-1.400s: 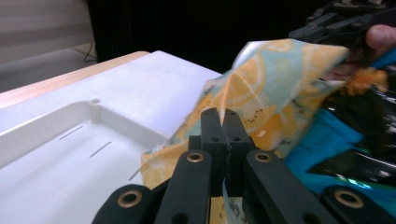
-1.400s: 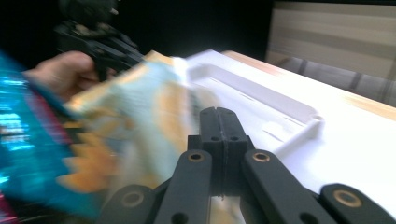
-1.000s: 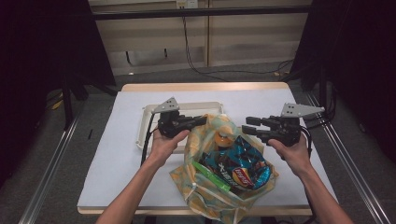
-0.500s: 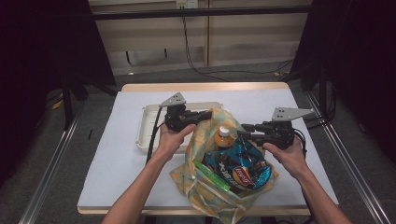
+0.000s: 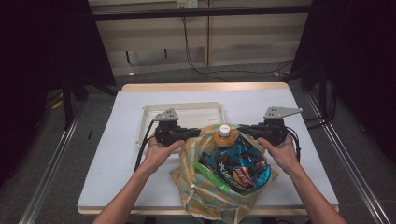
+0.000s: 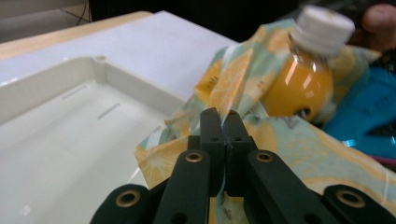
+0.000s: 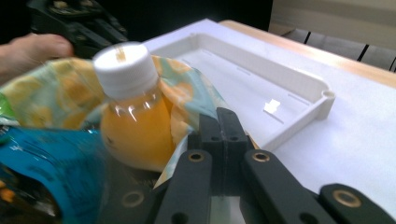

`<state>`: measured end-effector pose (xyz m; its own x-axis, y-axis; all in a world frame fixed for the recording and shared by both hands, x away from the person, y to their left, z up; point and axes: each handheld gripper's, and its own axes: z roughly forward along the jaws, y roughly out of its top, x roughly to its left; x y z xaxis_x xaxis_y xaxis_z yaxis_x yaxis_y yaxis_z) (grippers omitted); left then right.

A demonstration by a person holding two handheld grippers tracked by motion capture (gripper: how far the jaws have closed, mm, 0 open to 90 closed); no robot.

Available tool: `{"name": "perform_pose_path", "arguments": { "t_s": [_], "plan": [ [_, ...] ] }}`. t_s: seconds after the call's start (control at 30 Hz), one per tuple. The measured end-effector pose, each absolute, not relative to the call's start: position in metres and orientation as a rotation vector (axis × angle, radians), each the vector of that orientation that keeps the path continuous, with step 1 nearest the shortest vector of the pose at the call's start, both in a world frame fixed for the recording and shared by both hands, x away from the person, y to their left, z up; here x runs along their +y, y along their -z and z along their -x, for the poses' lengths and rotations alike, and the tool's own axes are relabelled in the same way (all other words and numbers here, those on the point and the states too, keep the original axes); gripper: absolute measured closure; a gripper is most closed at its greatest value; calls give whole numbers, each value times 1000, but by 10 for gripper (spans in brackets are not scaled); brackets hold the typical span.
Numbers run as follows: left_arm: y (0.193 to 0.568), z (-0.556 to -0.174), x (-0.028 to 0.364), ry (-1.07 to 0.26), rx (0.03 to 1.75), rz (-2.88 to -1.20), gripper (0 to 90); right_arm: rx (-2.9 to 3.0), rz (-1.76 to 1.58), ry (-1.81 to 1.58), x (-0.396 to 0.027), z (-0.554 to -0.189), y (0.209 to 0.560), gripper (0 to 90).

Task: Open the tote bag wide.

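A fabric bag point(image 5: 205, 198) printed with orange slices lies on the white table mat. In it are an orange juice bottle point(image 5: 224, 136) with a white cap, a blue chips packet point(image 5: 236, 164) and a green wrapped item point(image 5: 211, 175). My left gripper point(image 5: 197, 133) is shut on the bag's left rim point(image 6: 187, 149); the cloth is pinched between its pads. My right gripper point(image 5: 243, 129) holds the right rim point(image 7: 180, 154), its jaws having just closed on it. The bottle point(image 6: 303, 79) point(image 7: 133, 126) leans between the two grippers.
A shallow white tray point(image 5: 187, 114) stands empty just behind the bag, its near wall point(image 7: 299, 123) close to both grippers. Bare mat point(image 5: 112, 154) spreads to the left and right of the bag. The table's wooden edge point(image 5: 205, 87) runs at the back.
Both hands have come down and toward the near side with the bag's rim. The right gripper's jaws closed on the cloth. The bag's mouth now lies spread wider, lower on the mat.
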<state>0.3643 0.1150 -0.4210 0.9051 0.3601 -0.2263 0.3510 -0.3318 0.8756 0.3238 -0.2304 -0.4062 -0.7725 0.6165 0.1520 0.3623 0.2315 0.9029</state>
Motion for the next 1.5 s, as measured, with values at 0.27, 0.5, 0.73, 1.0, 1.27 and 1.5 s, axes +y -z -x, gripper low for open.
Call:
{"name": "perform_pose_path", "arguments": {
  "t_s": [0.27, 0.5, 0.73, 1.0, 1.27, 1.5],
  "plan": [
    [447, -354, 119, 14, 545, -2012, 892, 2324, -937, -1484, -225, -323, 425, 900],
    [463, -344, 120, 71, 545, -2042, 890, 2353, -980, -1464, -226, -321, 445, 900],
    [471, -338, 125, 94, 543, -2060, 886, 2365, -980, -1471, -226, -320, 450, 900],
    [487, -336, 119, 97, 546, -2130, 891, 2402, -994, -1445, -223, -320, 463, 900],
    [490, -339, 118, 91, 572, -2157, 892, 2425, -1000, -1419, -223, -322, 470, 900],
    [490, -339, 117, 82, 575, -2159, 887, 2483, -1007, -1350, -223, -325, 478, 900]
  ]
}}
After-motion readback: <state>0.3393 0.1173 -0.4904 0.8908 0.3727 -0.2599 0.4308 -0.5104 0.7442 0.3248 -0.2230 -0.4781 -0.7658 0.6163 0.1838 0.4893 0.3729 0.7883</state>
